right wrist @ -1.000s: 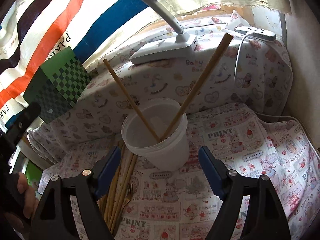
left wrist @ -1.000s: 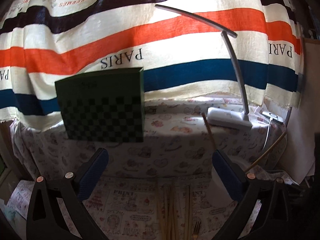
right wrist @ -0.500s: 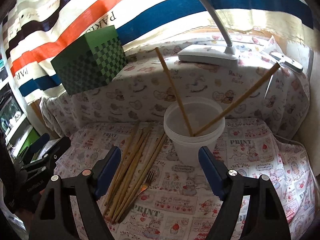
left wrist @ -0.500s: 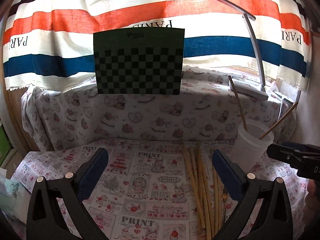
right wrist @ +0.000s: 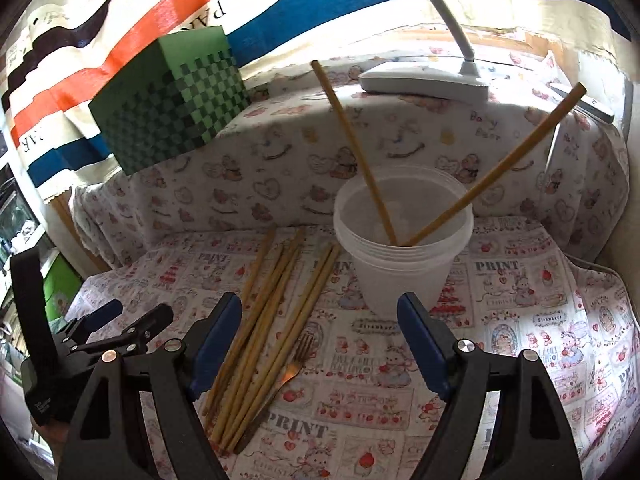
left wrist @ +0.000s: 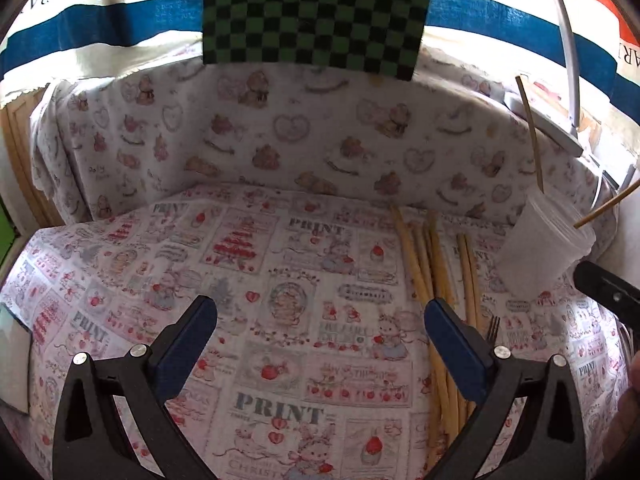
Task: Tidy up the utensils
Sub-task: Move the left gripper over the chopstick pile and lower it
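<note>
Chopsticks (right wrist: 256,332) beneath tilted, spread fingers (right wrist: 424,344)

Left gripper (left wrist: 320,332) tipped downward, jaws spread wide with nothing between them. Right gripper (right wrist: 319,336) angled down too, jaws just as wide and empty. A hand (left wrist: 628,412) showed at the left view's right edge.

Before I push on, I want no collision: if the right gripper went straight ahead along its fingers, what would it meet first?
Probably the white plastic cup, standing just ahead of the open right gripper; depth is uncertain.
</note>
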Motion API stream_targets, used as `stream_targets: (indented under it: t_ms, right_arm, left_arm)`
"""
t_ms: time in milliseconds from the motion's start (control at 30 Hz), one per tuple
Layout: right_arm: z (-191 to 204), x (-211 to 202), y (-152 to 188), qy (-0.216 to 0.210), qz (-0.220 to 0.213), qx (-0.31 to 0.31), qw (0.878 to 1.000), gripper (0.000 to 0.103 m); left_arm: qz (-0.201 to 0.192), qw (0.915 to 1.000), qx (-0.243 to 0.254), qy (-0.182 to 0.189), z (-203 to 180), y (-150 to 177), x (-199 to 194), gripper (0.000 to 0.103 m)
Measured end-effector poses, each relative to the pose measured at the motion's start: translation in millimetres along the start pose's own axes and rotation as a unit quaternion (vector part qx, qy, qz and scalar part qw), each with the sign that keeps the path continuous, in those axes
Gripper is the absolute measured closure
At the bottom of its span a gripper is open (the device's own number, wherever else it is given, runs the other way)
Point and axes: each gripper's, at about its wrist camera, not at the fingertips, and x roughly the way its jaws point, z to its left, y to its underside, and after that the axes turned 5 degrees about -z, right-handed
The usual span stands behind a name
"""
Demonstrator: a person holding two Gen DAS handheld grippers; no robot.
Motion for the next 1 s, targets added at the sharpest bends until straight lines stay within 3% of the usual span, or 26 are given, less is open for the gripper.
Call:
stream_targets:
  t_ms: [167,233,300,467,533,667,900,1000]
  right_arm:
    - [-2,9,2,0.01,0.004,-0.012,1.0,0.021]
    - [-4,11,4,0.007,0.001,-0.002,1.0,0.021]
    - [-6,10,6,0.007,-0.01,0.009,1.0,0.022]
    - [-1,12,7,0.016,0.0,-0.013,1.0,0.035]
    - [0,14,9,0.021,0.003,-0.013,1.0,0.044]
    - [3,19,15,0.023,0.013,-0.012,1.0,0.055]
    - [5,22,18,0.005,0.024,-0.003,1.0,0.086]
    - [7,19,16,-0.007,0.023,-0.011,1.0,0.094]
  left_arm:
    - [0.023,0.9993,0.018,0.024,-14,7,9,0.0]
    - [0.026,0.999,0.022,0.027,-17,10,10,0.007]
    - [0.026,0.9993,0.026,0.002,-24,14,8,0.035]
    - [0.032,0.9987,0.027,0.027,-31,15,6,0.063]
    - [0.035,0.9986,0.023,0.034,-32,15,6,0.063]
    - [0.04,0.9967,0.024,0.066,-36,14,2,0.076]
    - [0.069,0.9922,0.018,0.102,-40,15,5,0.076]
    - [0.086,0.9906,0.019,0.105,-44,18,12,0.076]
